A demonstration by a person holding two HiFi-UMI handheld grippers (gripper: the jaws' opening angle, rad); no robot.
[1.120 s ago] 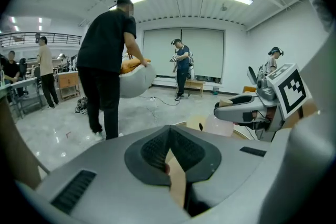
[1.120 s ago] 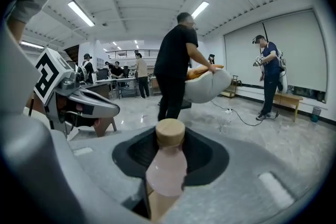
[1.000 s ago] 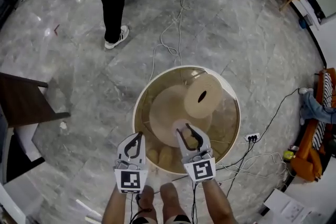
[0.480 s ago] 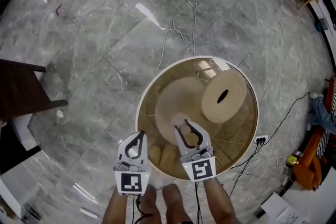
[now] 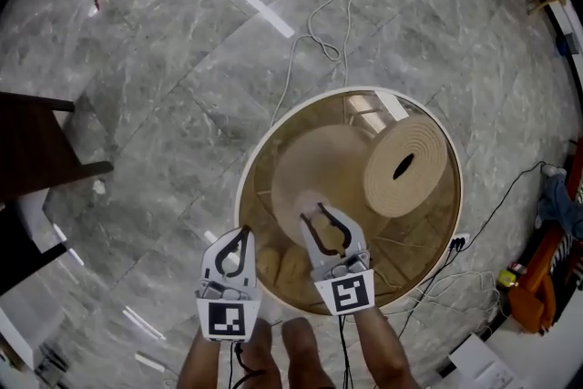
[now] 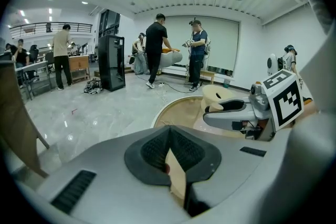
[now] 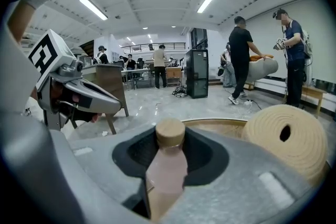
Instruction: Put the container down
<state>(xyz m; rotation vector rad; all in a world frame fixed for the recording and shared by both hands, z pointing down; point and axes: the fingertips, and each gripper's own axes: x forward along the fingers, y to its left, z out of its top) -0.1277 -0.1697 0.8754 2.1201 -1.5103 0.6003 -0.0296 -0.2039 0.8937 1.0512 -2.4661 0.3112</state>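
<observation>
Table point(image 5: 240, 196) & roll point(image 5: 421, 148) further right in head view; bystander legs out of frame.

Seemingly pink container point(image 7: 166, 168), tan cap outward, between jaws

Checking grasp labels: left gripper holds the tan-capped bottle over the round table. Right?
No. The right gripper holds the tan-capped bottle over the round table; the right gripper view shows it clamped between the jaws. The left gripper is shut.
</observation>
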